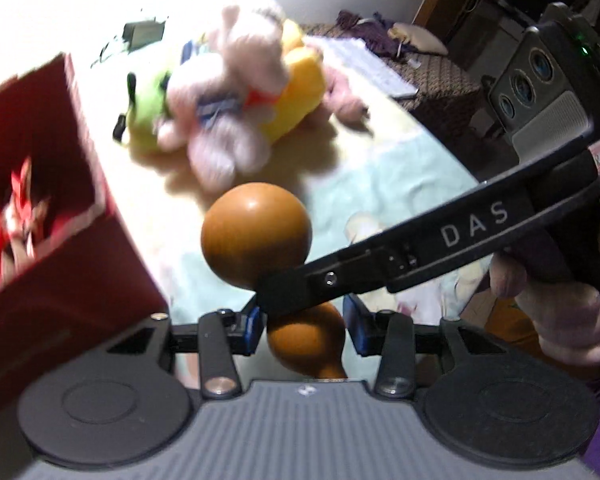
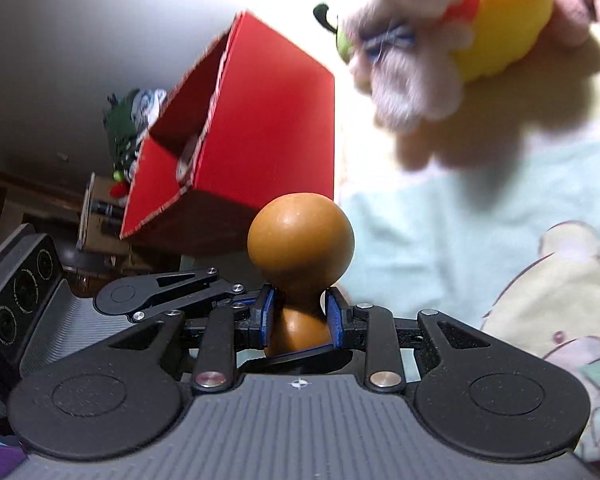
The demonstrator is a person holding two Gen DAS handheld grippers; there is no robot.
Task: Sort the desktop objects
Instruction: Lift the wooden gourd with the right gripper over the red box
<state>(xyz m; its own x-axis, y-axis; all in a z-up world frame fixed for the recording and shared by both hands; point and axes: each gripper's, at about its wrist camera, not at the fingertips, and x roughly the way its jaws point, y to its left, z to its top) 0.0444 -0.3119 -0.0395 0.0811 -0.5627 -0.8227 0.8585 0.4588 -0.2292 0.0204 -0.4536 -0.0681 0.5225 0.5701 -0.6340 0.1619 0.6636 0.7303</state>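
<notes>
An orange-brown wooden gourd (image 1: pixel 256 236) is held up over the table, round head upward. My left gripper (image 1: pixel 305 330) is shut on its lower bulb, a blue pad on each side. My right gripper (image 2: pixel 300 316) is shut on the gourd (image 2: pixel 300 236) at the narrow waist. In the left wrist view one black finger (image 1: pixel 380 264) of the right gripper crosses in from the right to the waist. An open red box (image 1: pixel 60 248) stands close on the left, with red and white things inside. In the right wrist view the red box (image 2: pixel 260 132) is just behind the gourd.
A pile of plush toys (image 1: pixel 228 92), pink, yellow and green, lies on the pale green printed cloth (image 1: pixel 400 168) beyond the gourd. A white keyboard (image 1: pixel 364 60) lies behind the pile. A person's hand (image 1: pixel 560 312) grips the right gripper's handle. Dark furniture stands past the table edge (image 2: pixel 100 208).
</notes>
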